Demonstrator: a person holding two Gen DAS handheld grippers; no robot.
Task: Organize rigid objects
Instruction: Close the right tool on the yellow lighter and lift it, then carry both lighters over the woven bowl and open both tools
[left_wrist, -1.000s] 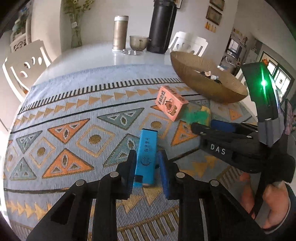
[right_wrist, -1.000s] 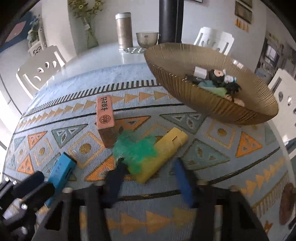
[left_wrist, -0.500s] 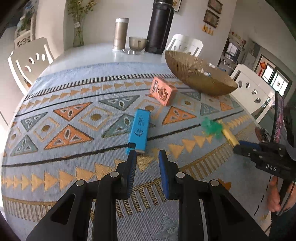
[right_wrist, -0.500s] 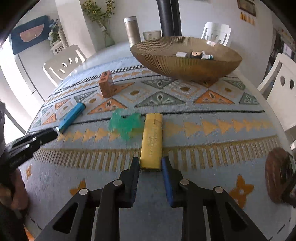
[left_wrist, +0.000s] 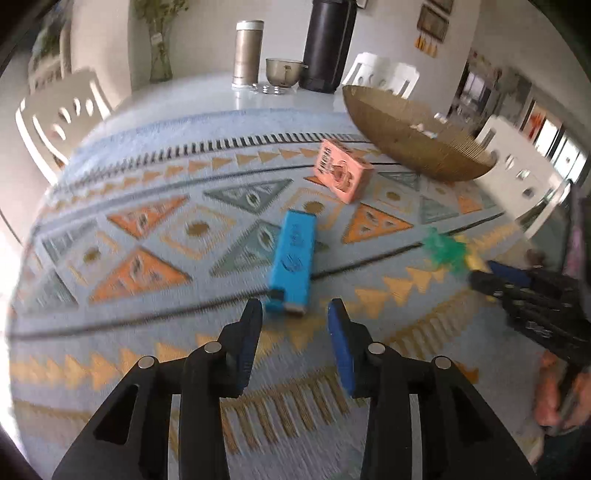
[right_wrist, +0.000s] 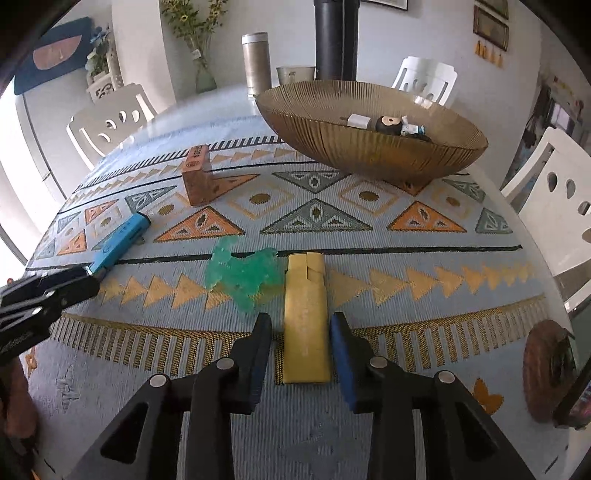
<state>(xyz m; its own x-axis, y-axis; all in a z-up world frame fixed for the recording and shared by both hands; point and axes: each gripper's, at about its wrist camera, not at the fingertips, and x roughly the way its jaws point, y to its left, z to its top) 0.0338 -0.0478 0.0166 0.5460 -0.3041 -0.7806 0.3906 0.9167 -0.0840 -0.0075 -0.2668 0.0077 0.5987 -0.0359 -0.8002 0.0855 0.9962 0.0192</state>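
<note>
A blue lighter-shaped block (left_wrist: 293, 263) lies on the patterned cloth just ahead of my open, empty left gripper (left_wrist: 295, 317); it also shows in the right wrist view (right_wrist: 120, 240). My right gripper (right_wrist: 300, 328) is open with its jaws on either side of a yellow block (right_wrist: 306, 325) lying flat. A green flat toy (right_wrist: 240, 271) lies just left of the yellow block. An orange box (left_wrist: 343, 174) stands farther back. A ribbed amber bowl (right_wrist: 369, 144) holds several small items.
A metal canister (left_wrist: 248, 51), a small cup (left_wrist: 284, 71) and a tall black flask (left_wrist: 328, 44) stand at the table's far end. White chairs surround the table. A round brown coaster (right_wrist: 543, 373) lies near the right table edge.
Both grippers opened wider. The left moved forward toward the blue block. The right moved forward so the yellow block now lies between its jaws.
</note>
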